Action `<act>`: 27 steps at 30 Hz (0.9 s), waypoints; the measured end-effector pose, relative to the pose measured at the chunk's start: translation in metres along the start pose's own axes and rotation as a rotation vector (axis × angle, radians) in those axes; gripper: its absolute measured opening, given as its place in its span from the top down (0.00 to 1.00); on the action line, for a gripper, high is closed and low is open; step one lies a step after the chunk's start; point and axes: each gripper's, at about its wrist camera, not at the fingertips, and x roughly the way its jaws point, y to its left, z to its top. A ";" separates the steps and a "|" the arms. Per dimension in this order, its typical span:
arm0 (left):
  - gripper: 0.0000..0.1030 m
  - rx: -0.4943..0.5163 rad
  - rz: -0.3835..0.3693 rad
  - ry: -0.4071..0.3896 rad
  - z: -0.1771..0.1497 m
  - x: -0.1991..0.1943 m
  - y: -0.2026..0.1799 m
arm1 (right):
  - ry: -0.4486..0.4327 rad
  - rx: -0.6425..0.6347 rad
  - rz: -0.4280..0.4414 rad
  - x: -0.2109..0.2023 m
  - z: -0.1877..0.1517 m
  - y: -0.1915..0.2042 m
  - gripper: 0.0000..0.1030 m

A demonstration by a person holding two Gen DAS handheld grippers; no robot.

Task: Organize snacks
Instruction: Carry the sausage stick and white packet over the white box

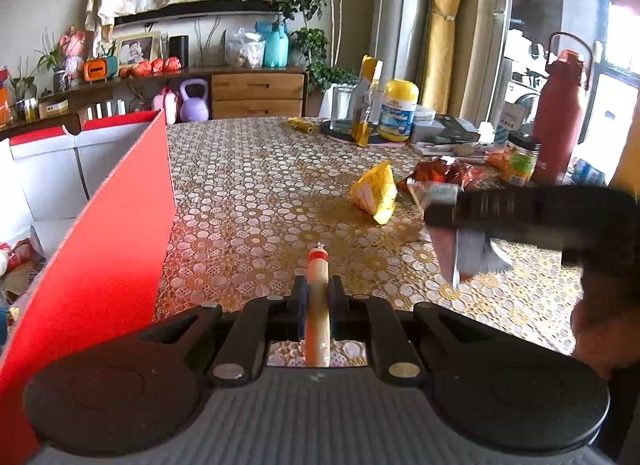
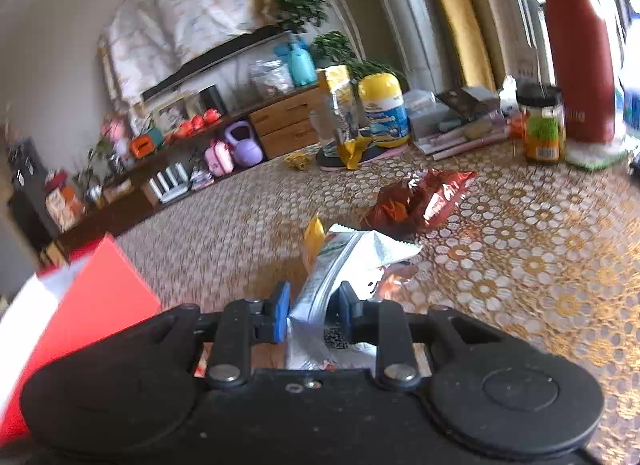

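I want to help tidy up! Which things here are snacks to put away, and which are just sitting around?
For the job: sausage, silver packet, yellow bag, red bag, red box.

Just lying about: red bottle, jar, yellow tub, books.

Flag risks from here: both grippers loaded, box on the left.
1. The left gripper pinches the sausage thinly; it could slip or squash.
2. The right gripper grips the silver packet by one end; it may sag and catch the red box flap.
3. Both hands converge on one box; collision possible.
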 end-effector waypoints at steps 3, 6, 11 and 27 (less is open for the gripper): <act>0.91 0.010 -0.010 -0.011 -0.003 -0.013 -0.001 | -0.009 -0.081 -0.014 -0.015 -0.016 0.007 0.76; 0.91 0.022 -0.021 -0.023 -0.006 -0.027 -0.001 | -0.019 -0.140 -0.030 -0.031 -0.031 0.012 0.76; 0.91 0.033 -0.034 -0.040 -0.009 -0.048 -0.001 | -0.031 -0.174 -0.045 -0.054 -0.046 0.014 0.76; 0.91 0.045 -0.066 -0.138 0.009 -0.106 0.007 | -0.133 -0.223 -0.033 -0.113 -0.032 0.039 0.76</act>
